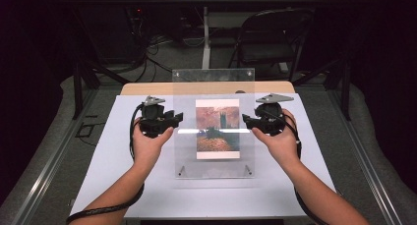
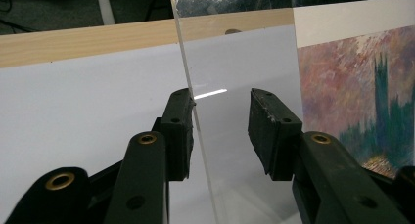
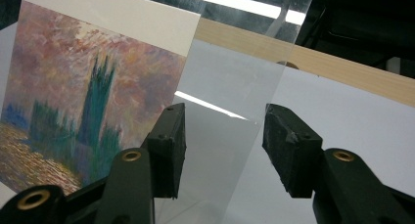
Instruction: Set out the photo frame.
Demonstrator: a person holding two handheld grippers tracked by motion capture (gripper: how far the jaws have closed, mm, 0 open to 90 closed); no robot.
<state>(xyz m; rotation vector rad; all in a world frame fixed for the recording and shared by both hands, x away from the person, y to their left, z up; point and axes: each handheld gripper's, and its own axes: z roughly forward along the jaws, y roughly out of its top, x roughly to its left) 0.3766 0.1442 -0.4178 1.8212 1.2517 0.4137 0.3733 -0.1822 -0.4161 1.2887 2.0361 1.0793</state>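
A clear acrylic sheet (image 1: 214,87) with small screws at its corners slopes up over the white table, its far edge higher. A painted print (image 1: 218,129) of towers in a red haze shows through it. My left gripper (image 1: 177,122) is at the sheet's left edge and my right gripper (image 1: 247,122) at its right edge. In the left gripper view the sheet's edge (image 2: 195,121) runs along one pad of the left gripper (image 2: 220,99), with the other pad well apart. In the right gripper view the right gripper (image 3: 226,114) straddles the sheet (image 3: 230,82), one jaw clear of it.
The white table top (image 1: 123,151) ends in a wooden strip (image 1: 147,89) at the far side. Behind it stand a dark folding chair (image 1: 270,38) and a table leg, with cables on the floor. Metal rails run along both sides.
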